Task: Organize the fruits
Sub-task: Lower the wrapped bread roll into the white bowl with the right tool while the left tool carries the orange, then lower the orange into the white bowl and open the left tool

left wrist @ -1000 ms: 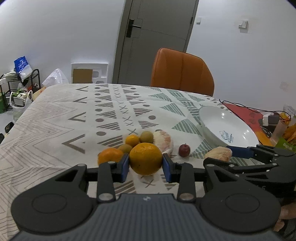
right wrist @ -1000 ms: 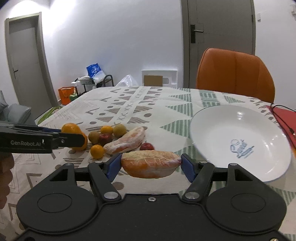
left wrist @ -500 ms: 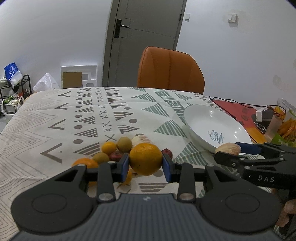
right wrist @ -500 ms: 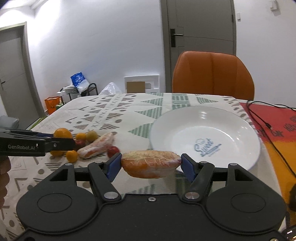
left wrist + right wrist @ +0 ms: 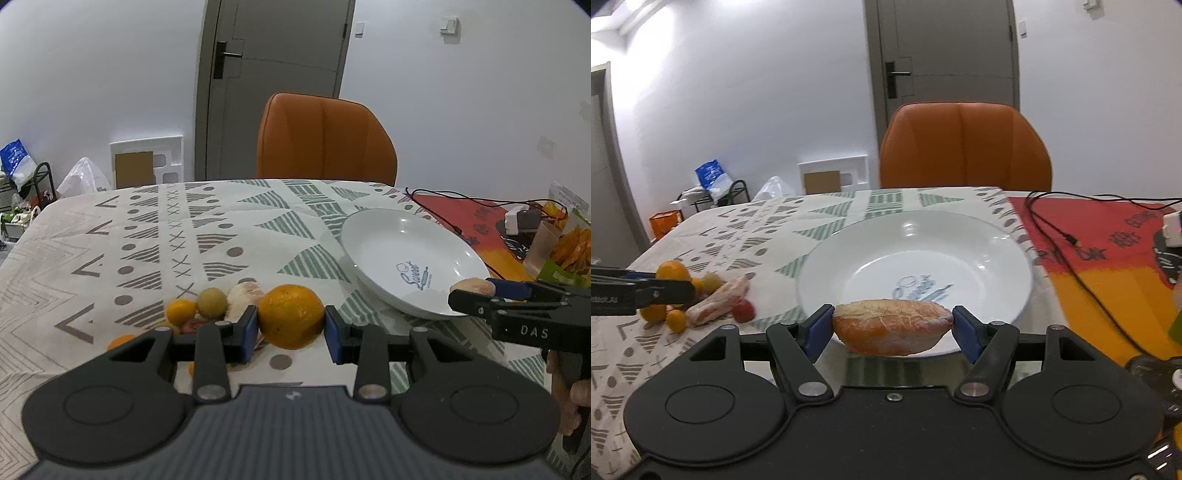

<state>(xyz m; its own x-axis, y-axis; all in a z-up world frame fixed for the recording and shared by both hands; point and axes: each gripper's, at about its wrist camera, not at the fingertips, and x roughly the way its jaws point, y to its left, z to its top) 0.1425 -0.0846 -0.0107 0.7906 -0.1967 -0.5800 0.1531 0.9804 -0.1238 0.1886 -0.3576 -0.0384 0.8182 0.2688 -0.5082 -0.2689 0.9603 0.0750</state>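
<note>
My left gripper (image 5: 291, 328) is shut on a large orange (image 5: 291, 315), held above the patterned tablecloth left of the white plate (image 5: 384, 240). My right gripper (image 5: 892, 328) is shut on a peeled pomelo wedge (image 5: 892, 326) at the near rim of the same plate (image 5: 960, 236). A pile of fruit lies on the cloth to the left: small oranges (image 5: 675, 319), a green fruit (image 5: 211, 302), a second pomelo wedge (image 5: 718, 301) and a small red fruit (image 5: 743, 310). The right gripper (image 5: 476, 290) also shows in the left wrist view, over the plate's near edge.
An orange chair (image 5: 325, 140) stands at the table's far side before a grey door (image 5: 273, 74). A red and orange mat (image 5: 1108, 251) with black cables (image 5: 1056, 225) lies right of the plate. Snack packets (image 5: 569, 254) sit at the far right. Bags and a rack (image 5: 22, 177) stand on the floor at left.
Both grippers have carried their fruit rightward toward the plate. The plate now fills the right wrist view and the fruit pile has slid to the left.
</note>
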